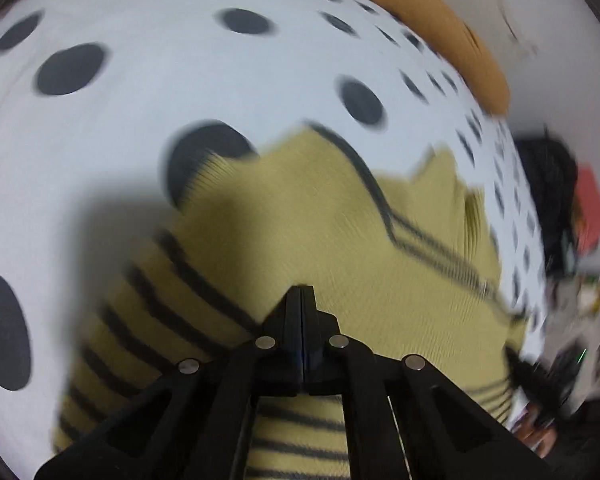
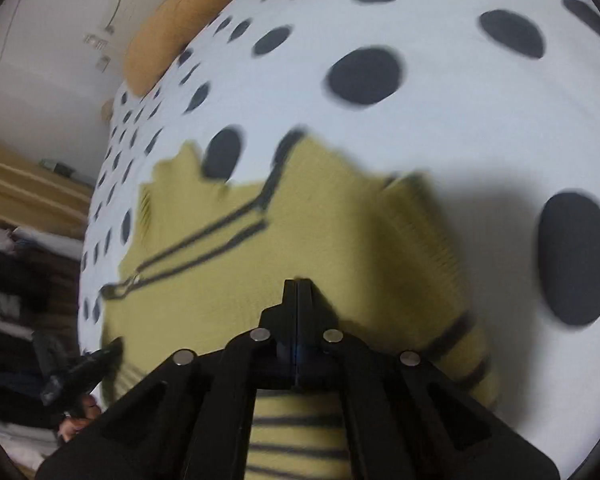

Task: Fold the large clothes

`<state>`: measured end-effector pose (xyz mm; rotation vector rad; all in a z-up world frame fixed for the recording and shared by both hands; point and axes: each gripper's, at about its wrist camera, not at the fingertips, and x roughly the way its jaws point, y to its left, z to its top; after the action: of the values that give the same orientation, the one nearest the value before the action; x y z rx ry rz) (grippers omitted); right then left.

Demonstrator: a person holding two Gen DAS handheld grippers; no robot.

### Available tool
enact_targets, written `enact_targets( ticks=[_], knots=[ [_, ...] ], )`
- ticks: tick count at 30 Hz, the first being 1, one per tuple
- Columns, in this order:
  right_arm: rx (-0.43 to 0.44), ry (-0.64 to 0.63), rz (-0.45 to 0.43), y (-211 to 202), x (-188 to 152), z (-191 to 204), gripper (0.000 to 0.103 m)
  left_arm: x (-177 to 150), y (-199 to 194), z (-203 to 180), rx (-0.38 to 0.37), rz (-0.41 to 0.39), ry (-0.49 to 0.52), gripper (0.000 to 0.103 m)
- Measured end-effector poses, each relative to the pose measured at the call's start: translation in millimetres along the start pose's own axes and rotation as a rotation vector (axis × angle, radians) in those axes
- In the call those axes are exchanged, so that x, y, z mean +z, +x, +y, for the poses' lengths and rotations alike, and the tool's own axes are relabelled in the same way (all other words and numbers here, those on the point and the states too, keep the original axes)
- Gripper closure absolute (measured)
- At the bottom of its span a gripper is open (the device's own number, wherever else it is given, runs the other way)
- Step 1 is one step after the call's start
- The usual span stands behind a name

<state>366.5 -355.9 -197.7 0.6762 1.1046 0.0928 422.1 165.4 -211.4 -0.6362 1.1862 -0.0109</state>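
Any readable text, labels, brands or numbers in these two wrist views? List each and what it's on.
None readable.
Yellow striped sweater: no print or tag showing.
Spotted sheet: dots only.
Red thing at the right edge of the left view: too blurred to tell.
Clutter at the left edge of the right view: too blurred.

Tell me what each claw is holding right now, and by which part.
Both the left claw and the right claw are shut with nothing visible between their tips. They hang above the yellow striped sweater on the dotted sheet; neither visibly grips it.
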Motion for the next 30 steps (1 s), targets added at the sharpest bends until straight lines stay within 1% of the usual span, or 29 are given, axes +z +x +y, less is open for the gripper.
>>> enact_targets(
  ticks=[1, 2, 3, 4, 5, 6, 7, 8, 9, 10, 11, 12, 13, 15, 16, 17, 18, 19, 21, 23, 25, 26, 27, 28, 29, 30],
  knots=[
    [-0.005, 0.042, -0.051, -14.0, 5.6, -8.9, 0.103, 11.6, -19.3, 10.4, 0.038, -0.057, -0.043, 0.102],
    [-0.002, 0.075, -0.087, -27.6, 9.1, -16.1, 0.103, 18.1, -37.2, 16.9, 0.089, -0.112, -0.053, 0.102],
    [0.003, 0.103, -0.119, -43.3, 11.3, -23.5, 0.099, 22.3, -57.9, 22.9, 0.114, -0.155, -0.052, 0.097],
    [-0.008, 0.106, -0.144, -62.3, 10.5, -28.7, 0.098, 22.2, -80.5, 31.4, 0.091, -0.173, -0.040, 0.077],
    [-0.026, 0.083, -0.158, -81.8, 5.2, -31.9, 0.096, 16.2, -98.2, 39.3, 0.049, -0.181, -0.032, 0.048],
    [-0.031, 0.058, -0.156, -96.0, -3.0, -34.6, 0.086, 7.1, -111.3, 45.1, 0.026, -0.191, -0.031, 0.041],
    [-0.034, 0.037, -0.141, -111.9, -19.0, -39.1, 0.077, -9.5, -124.2, 53.2, 0.006, -0.202, -0.031, 0.039],
    [-0.037, 0.034, -0.131, -121.6, -33.8, -43.8, 0.050, -32.8, -135.0, 63.1, -0.009, -0.190, -0.027, 0.040],
    [-0.038, 0.040, -0.123, -131.2, -55.4, -49.8, 0.030, -46.8, -138.2, 67.9, -0.016, -0.175, -0.030, 0.040],
    [-0.020, 0.047, -0.130, -138.4, -79.2, -55.5, 0.029, -71.8, -141.2, 76.4, -0.043, -0.156, -0.042, 0.040],
    [-0.005, 0.052, -0.115, -140.6, -96.9, -60.5, 0.029, -88.0, -139.2, 80.7, -0.064, -0.133, -0.053, 0.039],
    [0.022, 0.063, -0.073, -137.4, -117.4, -65.9, 0.029, -105.0, -137.2, 85.7, -0.078, -0.107, -0.069, 0.039],
    [0.044, 0.084, -0.036, -130.7, -136.3, -71.5, 0.029, -126.1, -130.0, 89.7, -0.108, -0.078, -0.084, 0.038],
    [0.092, 0.120, -0.001, -113.9, -159.7, -74.7, 0.029, -153.0, -114.1, 91.1, -0.140, -0.026, -0.102, 0.037],
    [0.108, 0.135, 0.013, -105.0, -165.8, -75.7, 0.029, -162.6, -99.6, 92.5, -0.178, 0.006, -0.135, 0.037],
    [0.126, 0.168, 0.019, -91.8, -168.6, -76.3, 0.029, -168.3, -88.3, 92.4, -0.220, 0.020, -0.171, 0.037],
    [0.170, 0.205, 0.010, -80.7, -169.1, -77.2, 0.029, -169.8, -81.8, 94.1, -0.250, 0.018, -0.194, 0.037],
    [0.198, 0.228, -0.002, -74.1, -165.9, -76.5, 0.029, -167.7, -76.4, 91.1, -0.288, -0.005, -0.207, 0.037],
    [0.268, 0.274, -0.035, -62.1, -154.3, -69.9, 0.028, -163.3, -72.1, 83.0, -0.325, -0.035, -0.201, 0.037],
    [0.288, 0.297, -0.010, -48.7, -141.2, -62.0, 0.028, -149.8, -64.0, 68.8, -0.347, -0.048, -0.177, 0.037],
    [0.316, 0.317, -0.008, -36.2, -130.6, -57.3, 0.028, -132.6, -53.0, 59.9, -0.355, -0.061, -0.190, 0.036],
    [0.325, 0.334, -0.007, -31.2, -127.3, -55.9, 0.030, -127.4, -47.2, 59.3, -0.355, -0.057, -0.203, 0.036],
    [0.323, 0.343, -0.013, -28.3, -124.5, -54.9, 0.041, -120.8, -38.9, 58.2, -0.338, -0.051, -0.217, 0.036],
    [0.299, 0.341, -0.011, -26.5, -122.6, -53.7, 0.050, -117.3, -32.3, 57.7, -0.321, -0.046, -0.228, 0.037],
    [0.273, 0.328, -0.002, -25.1, -121.0, -52.5, 0.066, -111.8, -25.4, 57.9, -0.282, -0.048, -0.236, 0.058],
    [0.253, 0.312, 0.002, -26.4, -121.1, -51.0, 0.068, -107.5, -20.8, 58.5, -0.255, -0.038, -0.248, 0.068]
  ],
)
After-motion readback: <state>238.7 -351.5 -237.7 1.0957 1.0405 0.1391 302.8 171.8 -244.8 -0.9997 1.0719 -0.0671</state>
